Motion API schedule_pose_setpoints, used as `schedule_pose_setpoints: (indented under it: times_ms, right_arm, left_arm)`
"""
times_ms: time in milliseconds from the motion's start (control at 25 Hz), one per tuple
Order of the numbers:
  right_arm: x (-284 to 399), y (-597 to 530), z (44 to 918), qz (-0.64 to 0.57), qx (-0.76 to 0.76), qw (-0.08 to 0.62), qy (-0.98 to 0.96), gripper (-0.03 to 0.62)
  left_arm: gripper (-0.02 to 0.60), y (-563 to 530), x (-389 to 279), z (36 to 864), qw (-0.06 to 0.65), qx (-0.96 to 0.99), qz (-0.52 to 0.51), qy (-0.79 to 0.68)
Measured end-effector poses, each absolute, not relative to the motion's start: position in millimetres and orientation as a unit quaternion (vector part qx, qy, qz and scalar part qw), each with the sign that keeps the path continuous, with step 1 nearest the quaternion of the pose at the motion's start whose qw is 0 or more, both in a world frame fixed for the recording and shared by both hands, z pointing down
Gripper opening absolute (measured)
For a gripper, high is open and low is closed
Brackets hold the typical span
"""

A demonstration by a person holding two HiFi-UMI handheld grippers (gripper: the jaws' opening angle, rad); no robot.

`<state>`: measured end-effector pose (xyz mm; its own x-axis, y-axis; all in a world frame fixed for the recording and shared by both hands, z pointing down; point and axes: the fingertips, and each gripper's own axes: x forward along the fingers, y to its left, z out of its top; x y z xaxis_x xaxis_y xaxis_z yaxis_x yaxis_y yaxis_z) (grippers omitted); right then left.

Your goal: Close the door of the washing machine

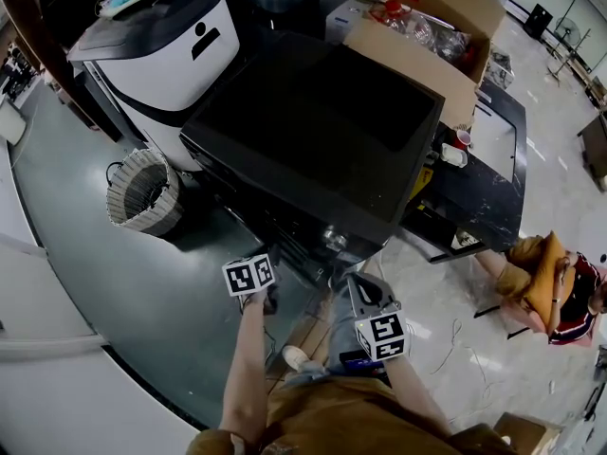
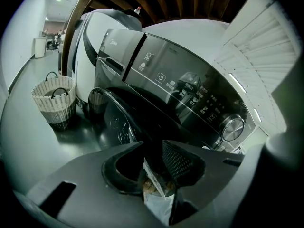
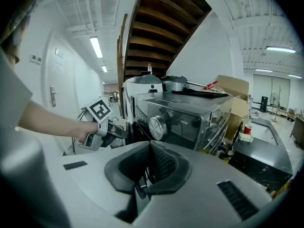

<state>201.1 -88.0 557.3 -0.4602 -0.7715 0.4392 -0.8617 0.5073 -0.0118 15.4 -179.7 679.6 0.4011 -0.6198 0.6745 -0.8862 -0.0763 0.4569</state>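
We are standing at the front of a dark front-loading washing machine point(image 1: 322, 131), by far the biggest thing before us. A white appliance point(image 1: 161, 45) stands against its far side, and an open cardboard box point(image 1: 427, 27) holding plastic bottles sits behind its other corner. A wicker basket point(image 1: 142, 192) stands on the grey floor just beside the white appliance.

The round glass door point(image 2: 116, 122) is low on the machine's front, under the control panel. It is not yet home: it stands swung out from the opening, with its dark rim running towards us.

Our left gripper point(image 2: 153, 151) is at that rim. Its jaws are a little apart, the rim passes between them, and as far as we can judge they are nipped on it. Our right gripper point(image 3: 150, 148) hangs nearby at the panel end, well clear of the door, its jaws together with nothing between them. The silver dial point(image 2: 232, 127) on the panel is the smallest thing we note.

We judge that we are in the closing swing itself, with the door caught but not latched. The next move calls for carrying the rim round its hinge arc towards the opening. We should keep the grip light enough that the jaws can slip off, then give a firm push until the latch catches.
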Motion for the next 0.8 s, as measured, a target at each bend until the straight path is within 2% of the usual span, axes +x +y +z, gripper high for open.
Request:
schedule_pose_setpoints:
  times_ms: [560, 800]
  right_arm:
    - [213, -91, 562, 0.124, 0.490, 0.198, -0.840, 0.013]
    - [221, -97, 558, 0.125, 0.499, 0.196, -0.835, 0.013]
  left_arm:
    - [0.141, -202, 35, 679, 0.438, 0.719, 0.134, -0.523]
    - [0.137, -212, 39, 679, 0.462, 0.690, 0.117, -0.545]
